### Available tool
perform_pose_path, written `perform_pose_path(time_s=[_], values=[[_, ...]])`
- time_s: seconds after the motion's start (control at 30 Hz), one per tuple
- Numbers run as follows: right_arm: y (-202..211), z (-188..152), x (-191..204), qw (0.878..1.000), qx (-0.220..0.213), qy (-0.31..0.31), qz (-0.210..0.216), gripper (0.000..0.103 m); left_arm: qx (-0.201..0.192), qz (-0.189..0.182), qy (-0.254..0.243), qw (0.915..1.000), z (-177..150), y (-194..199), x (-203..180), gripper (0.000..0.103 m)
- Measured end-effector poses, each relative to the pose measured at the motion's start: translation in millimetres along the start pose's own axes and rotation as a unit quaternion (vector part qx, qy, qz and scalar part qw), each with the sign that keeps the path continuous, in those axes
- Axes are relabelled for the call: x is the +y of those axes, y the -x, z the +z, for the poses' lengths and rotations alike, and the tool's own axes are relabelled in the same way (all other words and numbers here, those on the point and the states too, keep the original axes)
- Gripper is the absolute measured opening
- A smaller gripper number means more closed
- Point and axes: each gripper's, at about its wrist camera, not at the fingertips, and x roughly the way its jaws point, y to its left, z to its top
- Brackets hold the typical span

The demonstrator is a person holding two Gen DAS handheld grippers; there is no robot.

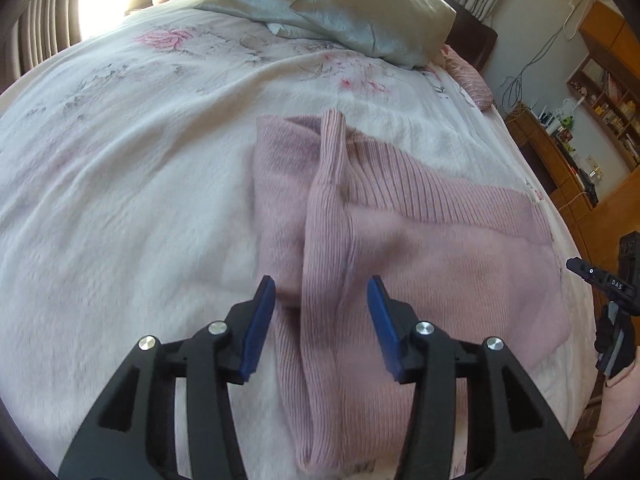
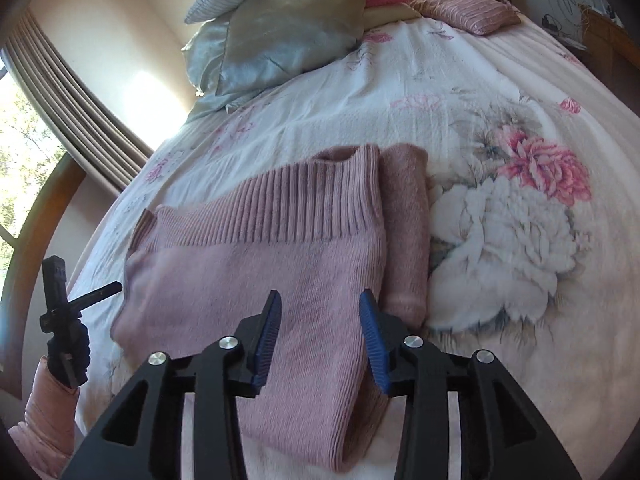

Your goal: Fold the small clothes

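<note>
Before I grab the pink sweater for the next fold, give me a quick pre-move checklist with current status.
1. Left gripper open: ok, blue pads apart, nothing held.
2. Right gripper open: ok, nothing held.
3. Pink ribbed knit sweater lying flat on the floral white bedspread: ok.
4. Sleeve folded in over the body: ok.
5. Satin pillows clear of the sweater: ok.
6. Near edge of the sweater: cannot tell, hidden behind the grippers.

both wrist views look down close over the bed (image 1: 120, 200), sharing the pink sweater (image 2: 248, 264) toward 12 o'clock.
</note>
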Motion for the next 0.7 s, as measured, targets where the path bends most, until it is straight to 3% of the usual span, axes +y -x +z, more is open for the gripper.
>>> perform_pose_path(time_s=[0.1, 0.2, 0.23, 0.3, 0.37, 0.57, 0.63, 0.67, 0.7], values=[[4, -36, 3, 1.0, 0.022, -0.002, 0.02, 0.042, 0.013, -0.006, 0.001, 0.9999, -32, 6, -3, 0.05], [1, -61, 1, 0.999, 0.031, -0.012, 0.039, 0.04, 0.012, -0.003, 0.007, 0.9999, -49, 3, -7, 0.04], [-2, -65, 0, 0.998, 0.035, -0.017, 0.042, 0.037, 0.009, 0.004, 0.007, 0.9999, -51, 2, -8, 0.03], [-9, -70, -3, 0.997, 0.046, -0.038, 0.054, 0.007, 0.01, 0.008, 0.019, 0.9997, -52, 1, -8, 0.018], [-9, -71, -4, 0.995, 0.048, -0.051, 0.073, 0.0, 0.012, 0.003, 0.025, 0.9996, -49, 4, -7, 0.012], [17, -59, 4, 0.998, 0.019, -0.029, 0.056, 0.0, 0.01, 0.006, 0.008, 0.9999, -48, 16, -9, 0.009], [17, -57, 3, 0.999, 0.023, -0.028, 0.038, 0.01, 0.013, 0.019, -0.005, 0.9997, -51, 11, -13, 0.01], [16, -57, 0, 0.999, 0.023, -0.035, 0.033, 0.029, 0.014, 0.022, -0.006, 0.9997, -52, 8, -13, 0.01], [16, -59, -4, 0.999, 0.021, -0.037, 0.029, 0.037, 0.014, 0.024, -0.006, 0.9996, -54, 5, -14, 0.01]])
